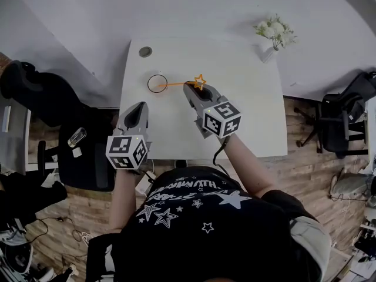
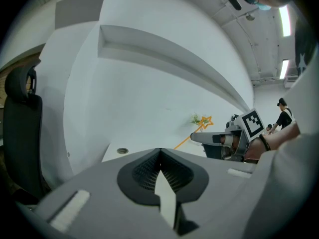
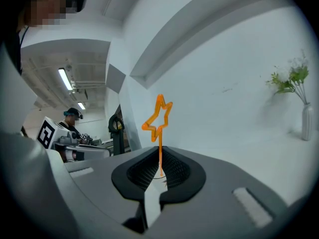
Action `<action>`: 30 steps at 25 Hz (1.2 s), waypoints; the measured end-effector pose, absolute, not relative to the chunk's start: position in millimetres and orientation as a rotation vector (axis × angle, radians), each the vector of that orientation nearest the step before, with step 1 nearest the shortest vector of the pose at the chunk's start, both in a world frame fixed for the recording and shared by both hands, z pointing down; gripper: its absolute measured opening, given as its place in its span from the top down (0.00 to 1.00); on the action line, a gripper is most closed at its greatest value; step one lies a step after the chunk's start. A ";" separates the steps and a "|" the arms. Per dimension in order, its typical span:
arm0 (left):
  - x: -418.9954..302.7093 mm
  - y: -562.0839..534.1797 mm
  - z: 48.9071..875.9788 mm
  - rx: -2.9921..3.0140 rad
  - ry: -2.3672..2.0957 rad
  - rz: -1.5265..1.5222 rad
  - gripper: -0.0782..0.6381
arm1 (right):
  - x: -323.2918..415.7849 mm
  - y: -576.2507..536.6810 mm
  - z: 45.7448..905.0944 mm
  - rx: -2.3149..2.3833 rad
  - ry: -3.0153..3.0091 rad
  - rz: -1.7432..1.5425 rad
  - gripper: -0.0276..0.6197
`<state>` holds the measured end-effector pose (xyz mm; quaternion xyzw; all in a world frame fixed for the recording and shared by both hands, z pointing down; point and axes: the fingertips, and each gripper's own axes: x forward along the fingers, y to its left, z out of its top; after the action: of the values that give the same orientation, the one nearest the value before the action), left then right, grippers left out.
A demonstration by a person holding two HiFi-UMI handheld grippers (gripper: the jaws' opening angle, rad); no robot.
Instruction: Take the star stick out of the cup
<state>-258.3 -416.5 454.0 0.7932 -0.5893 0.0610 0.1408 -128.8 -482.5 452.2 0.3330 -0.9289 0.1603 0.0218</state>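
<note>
A thin orange star stick slants over the white table, star end to the right. Its other end overlaps the rim of the clear cup; whether it is still inside I cannot tell. My right gripper is shut on the stick near the star. In the right gripper view the stick rises from between the shut jaws. My left gripper is shut and empty over the table's front left, apart from the cup. From the left gripper view the stick and right gripper show to the right.
A white vase of flowers stands at the table's far right corner. A round cable hole lies beyond the cup. A black office chair stands left of the table, another black chair to the right.
</note>
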 end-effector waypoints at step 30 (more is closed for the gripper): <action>-146.6 -315.9 442.0 2.379 -1.639 0.185 0.89 | -1.0 -361.2 437.3 1.135 -2.883 0.497 0.91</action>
<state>-146.6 -315.9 442.0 0.8156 -0.5618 0.0633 0.1233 -1.0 -361.2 437.3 0.3617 -0.9188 0.1583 0.0021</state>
